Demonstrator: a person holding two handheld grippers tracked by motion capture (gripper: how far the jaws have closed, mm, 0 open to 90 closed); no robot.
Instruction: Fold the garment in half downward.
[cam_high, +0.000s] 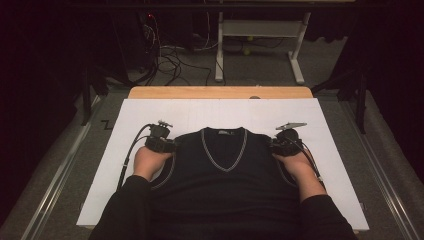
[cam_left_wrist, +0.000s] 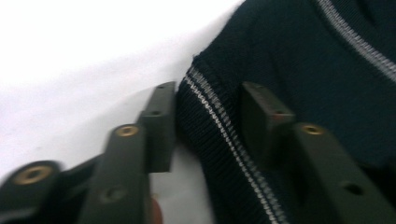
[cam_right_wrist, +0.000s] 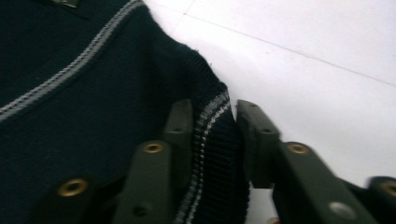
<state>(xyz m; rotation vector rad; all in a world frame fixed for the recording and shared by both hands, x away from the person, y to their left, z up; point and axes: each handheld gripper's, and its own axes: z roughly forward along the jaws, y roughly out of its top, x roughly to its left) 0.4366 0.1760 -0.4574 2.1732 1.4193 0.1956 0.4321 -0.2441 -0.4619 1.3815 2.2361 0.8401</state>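
Note:
A dark sleeveless V-neck vest with grey striped trim lies flat on the white sheet, neck pointing away from me. My left gripper is at its left shoulder. In the left gripper view the striped armhole edge fills the gap between the two pads. My right gripper is at the right shoulder. There the ribbed armhole edge is bunched up and pinched between the pads. Both hands rest low on the sheet beside the vest.
The white sheet covers a wooden table whose far edge shows beyond it. Bare white sheet lies left, right and beyond the vest. A white desk frame and loose cables stand on the floor behind the table.

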